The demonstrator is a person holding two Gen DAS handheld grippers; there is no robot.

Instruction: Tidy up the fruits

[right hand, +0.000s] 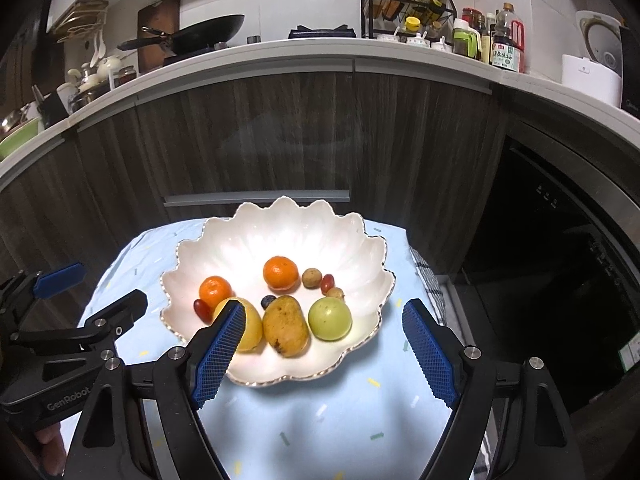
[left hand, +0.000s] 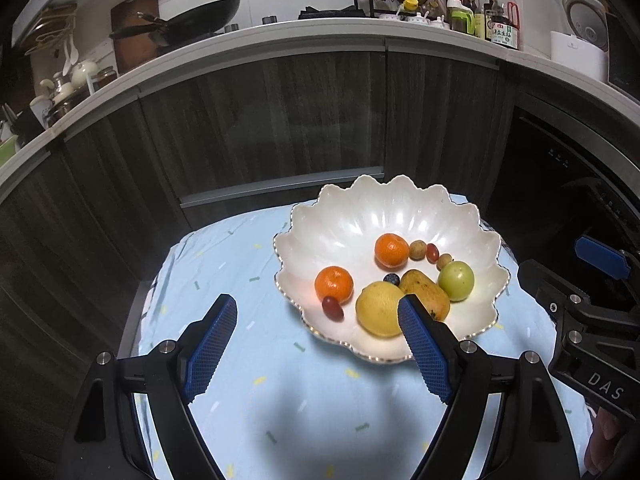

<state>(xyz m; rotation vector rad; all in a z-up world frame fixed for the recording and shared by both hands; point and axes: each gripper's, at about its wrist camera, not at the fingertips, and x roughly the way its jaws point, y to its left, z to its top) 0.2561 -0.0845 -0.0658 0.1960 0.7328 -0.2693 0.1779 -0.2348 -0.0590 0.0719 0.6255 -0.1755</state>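
Note:
A white scalloped bowl [left hand: 344, 220] [right hand: 280, 224] stands on a small table under a light blue cloth [left hand: 248, 320] [right hand: 320, 420]. In it lie two oranges [left hand: 334, 284] [left hand: 391, 250], a yellow citrus [left hand: 378, 310], a mango [left hand: 426, 292] [right hand: 285, 330], a green apple [left hand: 456, 280] [right hand: 330, 318], red grapes [left hand: 333, 307], a blueberry [left hand: 391, 279] and small brown fruits [left hand: 417, 249]. My left gripper [left hand: 318, 316] hangs open above the cloth, in front of the bowl. My right gripper [right hand: 326, 326] is open too, near the bowl's front rim. Nothing is between either pair of fingers.
Dark wood cabinets [left hand: 280, 120] rise just behind the table. The white counter [right hand: 320, 60] above carries a wok [right hand: 208, 32], a spice rack [right hand: 408, 4], bottles [right hand: 508, 44] and a rice cooker [right hand: 600, 52]. A dark oven front [right hand: 560, 260] is at the right.

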